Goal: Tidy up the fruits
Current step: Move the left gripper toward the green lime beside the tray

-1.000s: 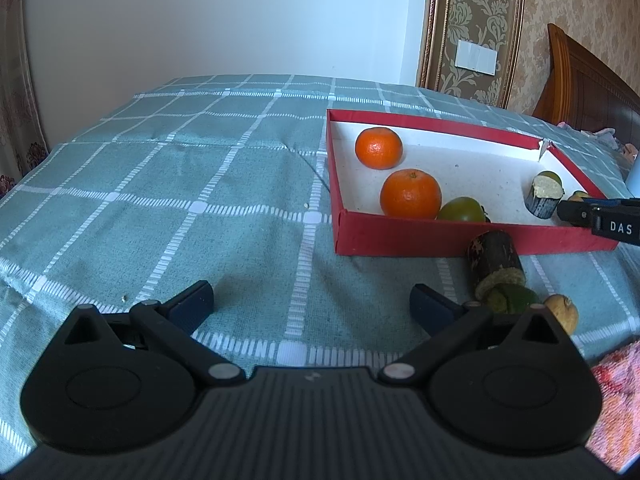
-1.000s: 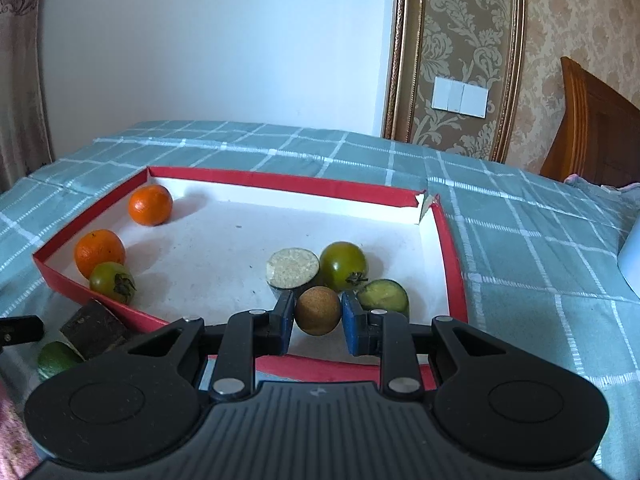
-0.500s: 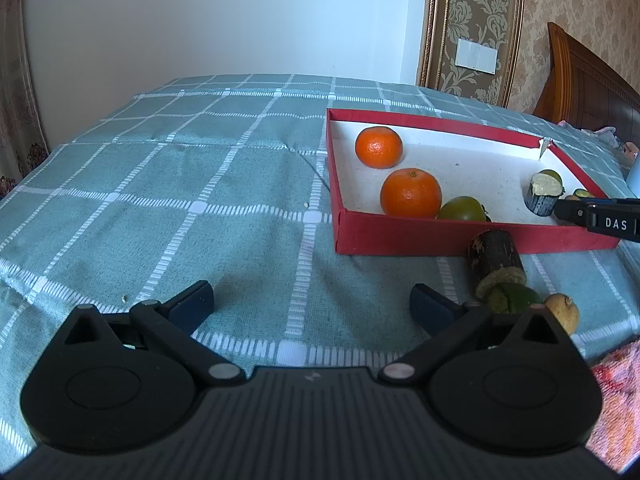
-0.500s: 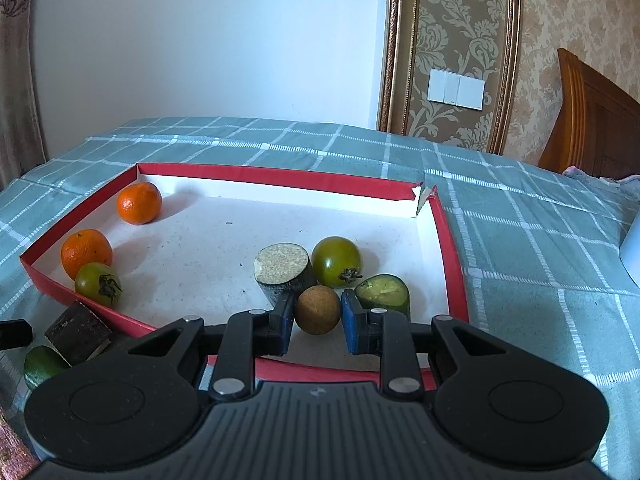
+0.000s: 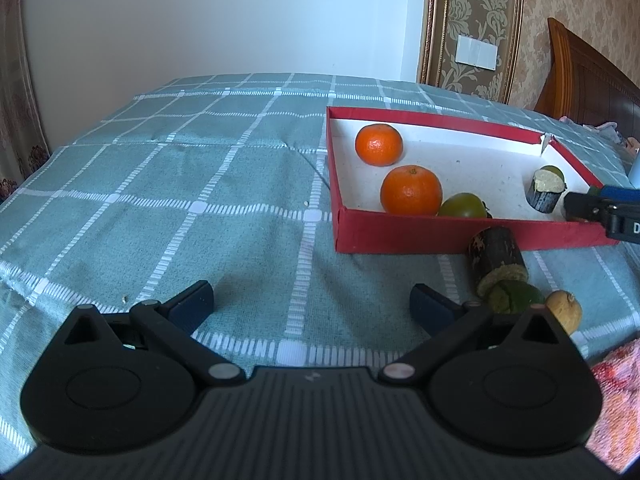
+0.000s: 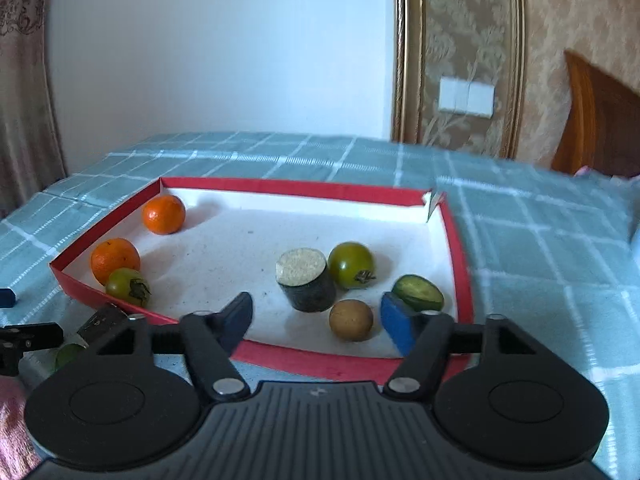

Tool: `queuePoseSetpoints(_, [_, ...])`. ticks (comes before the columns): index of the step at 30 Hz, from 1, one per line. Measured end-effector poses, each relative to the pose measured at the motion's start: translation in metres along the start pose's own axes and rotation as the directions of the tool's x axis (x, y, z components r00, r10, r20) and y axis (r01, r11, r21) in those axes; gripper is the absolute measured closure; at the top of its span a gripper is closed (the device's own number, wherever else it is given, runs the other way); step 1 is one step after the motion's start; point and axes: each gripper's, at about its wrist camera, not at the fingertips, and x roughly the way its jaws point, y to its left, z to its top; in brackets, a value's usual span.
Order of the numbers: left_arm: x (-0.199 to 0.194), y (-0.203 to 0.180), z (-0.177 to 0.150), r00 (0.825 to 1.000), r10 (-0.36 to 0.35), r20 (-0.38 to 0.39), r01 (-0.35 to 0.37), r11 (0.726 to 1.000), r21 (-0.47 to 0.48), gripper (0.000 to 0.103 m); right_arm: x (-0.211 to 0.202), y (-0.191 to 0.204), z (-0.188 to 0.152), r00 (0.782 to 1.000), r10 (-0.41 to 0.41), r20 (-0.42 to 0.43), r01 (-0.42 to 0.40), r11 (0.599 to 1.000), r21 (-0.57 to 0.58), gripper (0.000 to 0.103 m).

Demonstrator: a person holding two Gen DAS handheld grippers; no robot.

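Our right gripper (image 6: 316, 320) is spread wide and grips nothing; the small brown round fruit (image 6: 351, 320) sits free between its fingers on the white floor of the red tray (image 6: 348, 356), near the front wall. Just beyond lie a dark cut cylinder (image 6: 308, 280), a green tomato (image 6: 352, 265) and a halved green fruit (image 6: 418, 293); two oranges (image 6: 164, 214) and another green tomato (image 6: 128, 286) sit at the tray's left side. Our left gripper (image 5: 312, 306) is likewise wide open and empty, low over the teal checked bedspread (image 5: 180, 200). Outside the tray, near its right finger, lie a dark log piece (image 5: 498, 258), a green fruit (image 5: 516, 298) and a tan fruit (image 5: 565, 311).
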Motion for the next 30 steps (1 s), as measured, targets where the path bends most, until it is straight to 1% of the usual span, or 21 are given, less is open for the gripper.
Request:
queuePoseSetpoints(1, [0.0,0.0,0.0,1.0,0.001,0.0,-0.001,1.0,0.001,0.0,-0.004,0.002,-0.001,1.0,-0.016,0.02,0.016,1.0,-0.021,0.03])
queuePoseSetpoints(3, [-0.001,0.001,-0.001,1.0,-0.001,0.002,0.001,1.0,-0.001,0.0,-0.011,0.003,0.0,0.998,-0.037,0.052,0.038,0.999,-0.027,0.029])
queuePoseSetpoints(6, [-0.007,-0.001,-0.005,1.0,-0.015,0.003,0.015,1.0,0.002,0.0,-0.022,-0.003,0.001,0.996,-0.027,0.087,0.026,1.0,0.011,0.022])
queuePoseSetpoints(8, [-0.013,-0.004,-0.007,0.999,-0.037,0.007,0.037,0.999,-0.01,0.0,-0.026,-0.007,0.001,0.994,-0.037,0.102,0.034,0.999,0.029,0.02])
queuePoseSetpoints(10, [-0.019,-0.008,-0.008,0.997,-0.082,0.007,0.082,0.996,-0.038,0.0,-0.027,-0.009,0.002,0.993,-0.052,0.11,0.047,0.998,0.041,0.02])
queuePoseSetpoints(12, [-0.021,-0.014,-0.007,0.992,-0.129,-0.001,0.129,0.99,-0.053,0.0,-0.028,-0.011,0.003,0.992,-0.053,0.111,0.048,0.998,0.048,0.02])
queuePoseSetpoints(14, [-0.021,-0.023,-0.005,0.993,-0.114,-0.006,0.113,0.992,-0.056,0.0,-0.028,-0.011,0.003,0.993,-0.054,0.109,0.049,0.998,0.049,0.02])
queuePoseSetpoints(17, [-0.019,-0.035,-0.003,0.996,-0.086,-0.008,0.086,0.996,-0.036,0.0,-0.027,-0.011,0.003,0.993,-0.057,0.107,0.052,0.998,0.046,0.02])
queuePoseSetpoints(19, [-0.019,-0.037,-0.002,0.996,-0.088,-0.008,0.088,0.995,-0.042,0.0,-0.027,-0.011,0.003,0.993,-0.058,0.107,0.053,0.998,0.046,0.02])
queuePoseSetpoints(24, [-0.023,-0.034,-0.001,0.988,-0.156,-0.007,0.155,0.983,-0.095,0.0,-0.025,-0.009,0.002,0.994,-0.057,0.096,0.053,0.998,0.043,0.02])
queuePoseSetpoints(27, [-0.022,-0.042,0.0,0.985,-0.171,-0.008,0.17,0.983,-0.075,0.0,-0.025,-0.008,0.001,0.994,-0.058,0.097,0.054,0.998,0.041,0.02])
queuePoseSetpoints(30, [-0.021,-0.046,0.004,0.984,-0.179,-0.009,0.178,0.981,-0.076,0.0,-0.024,-0.008,0.001,0.994,-0.062,0.092,0.059,0.998,0.035,0.02])
